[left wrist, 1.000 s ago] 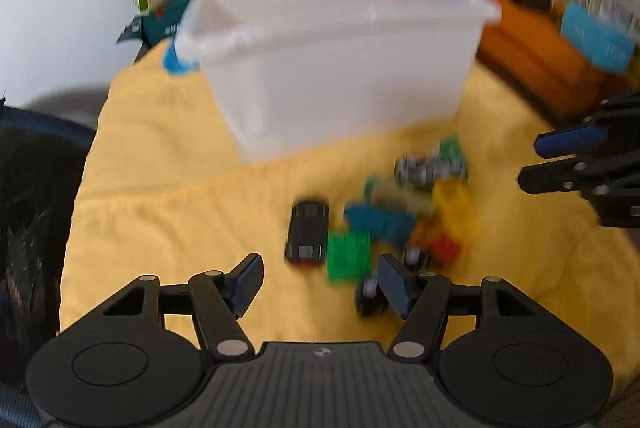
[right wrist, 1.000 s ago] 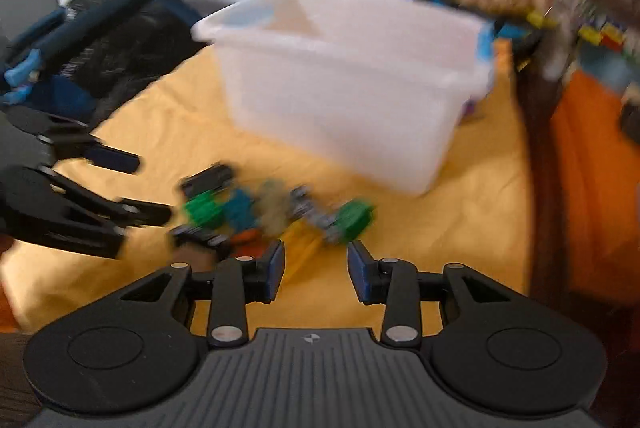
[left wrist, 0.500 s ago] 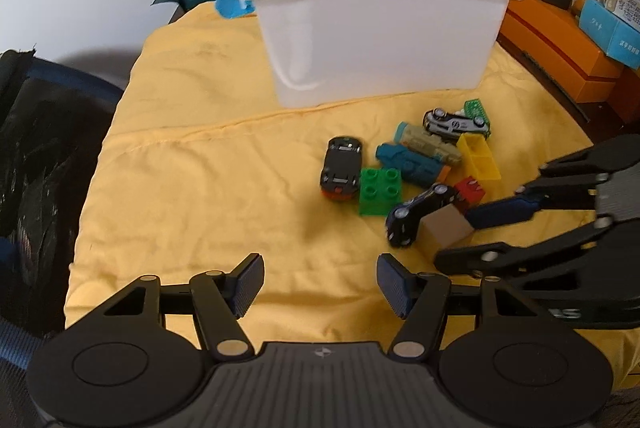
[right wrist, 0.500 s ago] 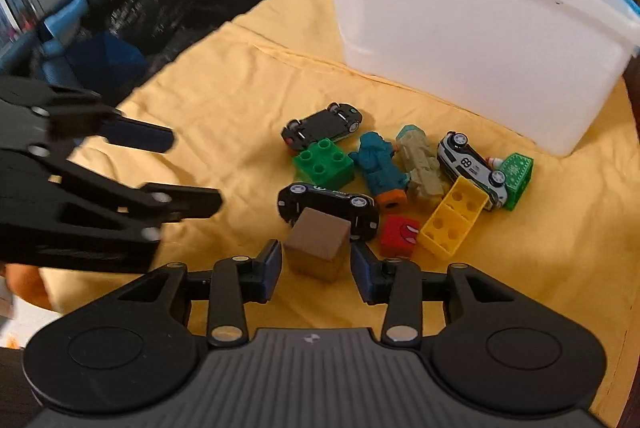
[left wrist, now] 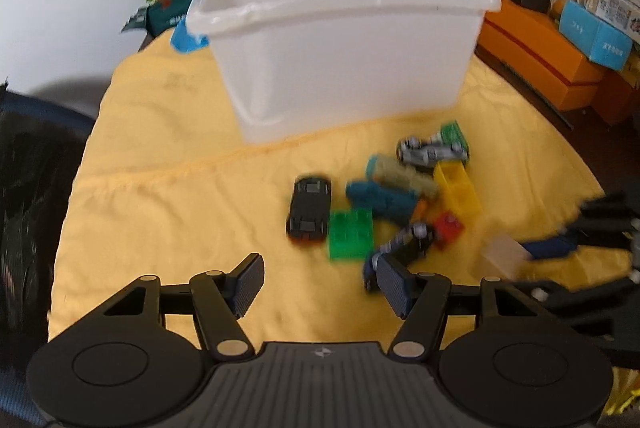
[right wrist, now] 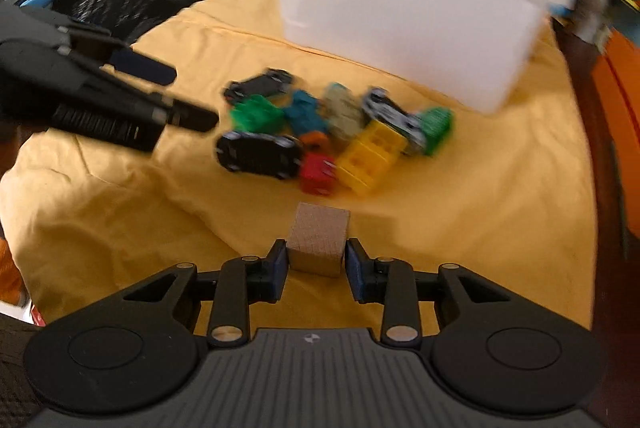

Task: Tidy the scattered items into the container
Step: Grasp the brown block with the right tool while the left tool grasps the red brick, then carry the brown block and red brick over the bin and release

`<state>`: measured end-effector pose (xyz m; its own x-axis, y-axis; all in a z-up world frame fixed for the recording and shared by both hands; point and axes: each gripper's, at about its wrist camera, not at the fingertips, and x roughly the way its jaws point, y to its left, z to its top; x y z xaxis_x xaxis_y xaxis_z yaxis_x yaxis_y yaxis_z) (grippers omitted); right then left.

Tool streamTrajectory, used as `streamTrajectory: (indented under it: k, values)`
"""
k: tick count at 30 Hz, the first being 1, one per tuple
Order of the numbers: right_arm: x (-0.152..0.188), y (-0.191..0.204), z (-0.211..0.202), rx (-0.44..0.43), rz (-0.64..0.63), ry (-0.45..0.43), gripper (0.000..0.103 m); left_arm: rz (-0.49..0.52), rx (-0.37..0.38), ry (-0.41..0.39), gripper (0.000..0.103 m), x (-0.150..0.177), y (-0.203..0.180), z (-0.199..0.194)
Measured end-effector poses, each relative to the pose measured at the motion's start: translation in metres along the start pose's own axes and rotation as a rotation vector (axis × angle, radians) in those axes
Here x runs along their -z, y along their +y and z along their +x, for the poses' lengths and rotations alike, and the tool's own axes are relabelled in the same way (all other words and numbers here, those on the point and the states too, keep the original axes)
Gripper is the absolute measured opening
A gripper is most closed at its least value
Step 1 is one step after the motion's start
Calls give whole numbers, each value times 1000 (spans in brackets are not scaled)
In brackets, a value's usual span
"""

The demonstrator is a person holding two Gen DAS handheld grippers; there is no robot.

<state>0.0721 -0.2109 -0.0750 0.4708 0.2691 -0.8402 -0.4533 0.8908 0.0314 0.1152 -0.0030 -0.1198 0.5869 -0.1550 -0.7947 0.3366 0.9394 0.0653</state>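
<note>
A yellow cloth covers the surface, creased in shallow folds. On it stands a white plastic container, upright. Just in front of that lies a tight cluster of toys: two black cars, a silver car, green bricks, a yellow brick, a red brick, and teal and tan figures
</note>
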Motion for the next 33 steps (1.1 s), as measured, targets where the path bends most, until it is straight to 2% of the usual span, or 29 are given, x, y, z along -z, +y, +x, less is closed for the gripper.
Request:
streamTrajectory:
  k: [4,7,12,16,18,21,24,26,29,33]
  values:
    - [10,-11,-5,18,48,3,34,37,-51,13,60,-2,-3,19]
    - [14,-12,-7,31,54,-1,34,63,-23,48,57,5,-11,26]
    - [16,-22,-11,62,89,-10,34,160,6,53,57,26,-35,21]
    - [14,-22,-7,62,84,-4,35,159,9,56,57,32,-41,16]
    - [13,-20,-6,56,78,-7,35,157,3,31,57,27,-40,7]
    - [13,-19,-7,51,74,-13,35,179,39,-32,57,13,-45,-9]
    - [15,-20,-8,46,86,-19,35,185,122,-71,57,1,-55,-11]
    - [17,-21,-9,44,86,-21,34,197,154,-58,56,-1,-66,-1]
    - [18,-23,-9,47,87,-24,34,230,154,-20,52,1,-83,16]
    - [20,-25,-9,45,88,-31,35,196,189,28,49,3,-87,32]
